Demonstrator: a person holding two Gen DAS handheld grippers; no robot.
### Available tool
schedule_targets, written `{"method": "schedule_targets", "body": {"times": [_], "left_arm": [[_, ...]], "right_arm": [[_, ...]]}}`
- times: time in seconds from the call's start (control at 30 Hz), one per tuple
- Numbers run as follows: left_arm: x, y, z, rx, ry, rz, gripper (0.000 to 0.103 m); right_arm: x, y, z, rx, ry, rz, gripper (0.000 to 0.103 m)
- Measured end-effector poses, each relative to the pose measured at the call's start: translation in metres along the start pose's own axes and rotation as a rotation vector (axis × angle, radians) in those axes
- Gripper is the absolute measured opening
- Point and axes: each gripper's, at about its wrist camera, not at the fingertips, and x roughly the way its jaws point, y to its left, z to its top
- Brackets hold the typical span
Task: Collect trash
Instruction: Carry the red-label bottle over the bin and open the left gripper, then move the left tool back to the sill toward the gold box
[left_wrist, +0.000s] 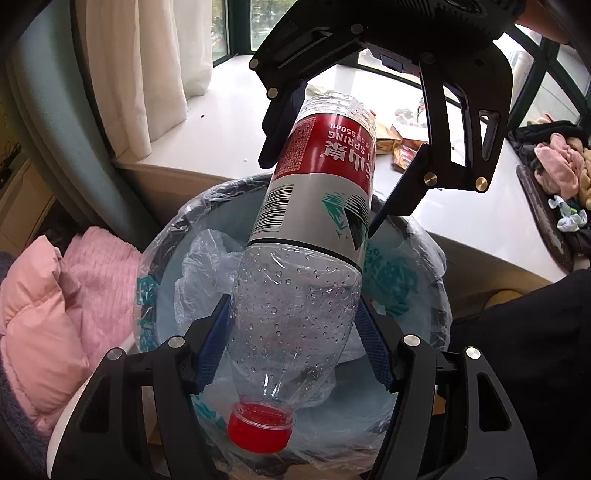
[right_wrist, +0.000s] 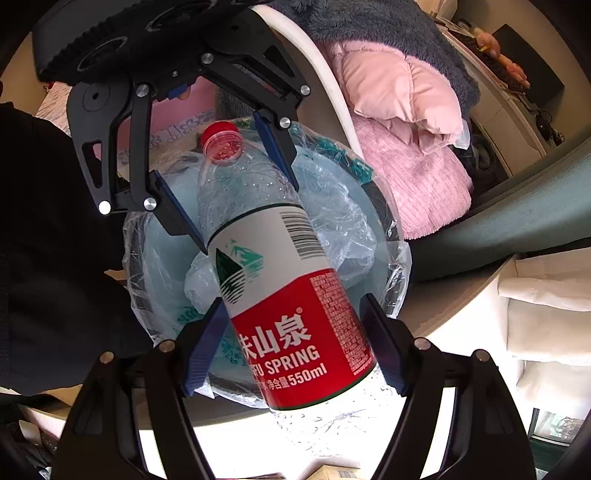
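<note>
The clear plastic water bottle with a red-and-white label (left_wrist: 314, 206) is hanging between both grippers, above the plastic-lined round bin (left_wrist: 406, 258). The left gripper (left_wrist: 295, 347) is pinching its clear shoulder; the right gripper (right_wrist: 295, 339), opened wider, is flanking the label. A white window ledge (left_wrist: 229, 122) is lying beyond the fingers.

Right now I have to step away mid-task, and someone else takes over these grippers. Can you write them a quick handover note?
Left gripper: fingers shut on the bottle at its clear end, near the red cap.
Right gripper: fingers flank the labelled end; whether they grip is unclear.
Done: the bottle is held above the lined bin, not yet dropped.
Left: release it into the bin, then probably fetch the wrappers on the window ledge.
</note>
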Motion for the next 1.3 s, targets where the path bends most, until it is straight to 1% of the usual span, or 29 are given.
{"method": "schedule_targets", "body": {"times": [0.27, 0.4, 0.47, 0.5, 0.53, 0.57, 0.63, 0.7, 0.8, 0.97, 1.03, 1.1, 1.2, 1.3], "left_arm": [[0.028, 0.009, -0.001, -0.03, -0.047, -0.052, 0.063], [0.04, 0.012, -0.004, -0.036, -0.033, -0.067, 0.063], [0.041, 0.015, -0.006, -0.04, -0.028, -0.07, 0.069], [0.039, 0.015, -0.007, -0.037, -0.032, -0.061, 0.079], [0.037, 0.016, -0.008, -0.038, -0.034, -0.055, 0.087], [0.035, 0.018, -0.009, -0.044, -0.034, -0.06, 0.09], [0.03, 0.02, -0.01, -0.037, -0.032, -0.048, 0.097], [0.027, 0.022, -0.009, -0.03, -0.027, -0.035, 0.097], [0.02, 0.023, -0.006, -0.025, -0.032, -0.026, 0.097], [0.011, 0.018, 0.008, -0.019, -0.047, -0.035, 0.097], [0.008, 0.01, 0.013, 0.006, -0.058, -0.037, 0.097], [0.006, 0.002, 0.02, 0.022, -0.062, -0.046, 0.097], [0.004, -0.009, 0.035, 0.049, -0.074, -0.064, 0.097], [0.007, -0.022, 0.054, 0.096, -0.081, -0.095, 0.097]], "right_arm": [[0.003, -0.012, 0.0, 0.009, 0.052, -0.014, 0.07], [0.004, -0.013, 0.003, 0.023, 0.055, 0.006, 0.069], [0.003, -0.013, 0.004, 0.029, 0.049, 0.013, 0.07], [0.003, -0.013, 0.004, 0.033, 0.048, 0.021, 0.071], [0.002, -0.013, 0.004, 0.036, 0.045, 0.018, 0.081], [0.001, -0.013, 0.002, 0.037, 0.036, 0.008, 0.093], [-0.002, -0.016, -0.001, 0.071, 0.014, 0.0, 0.094], [-0.009, -0.02, -0.007, 0.136, -0.021, -0.011, 0.094], [-0.023, -0.026, -0.018, 0.257, -0.097, -0.048, 0.094], [-0.046, -0.029, -0.053, 0.547, -0.253, -0.139, 0.094], [-0.054, -0.026, -0.072, 0.685, -0.315, -0.18, 0.094], [-0.06, -0.017, -0.091, 0.792, -0.359, -0.217, 0.094], [-0.069, -0.001, -0.118, 0.919, -0.394, -0.273, 0.094], [-0.075, 0.018, -0.147, 1.032, -0.415, -0.296, 0.094]]}}
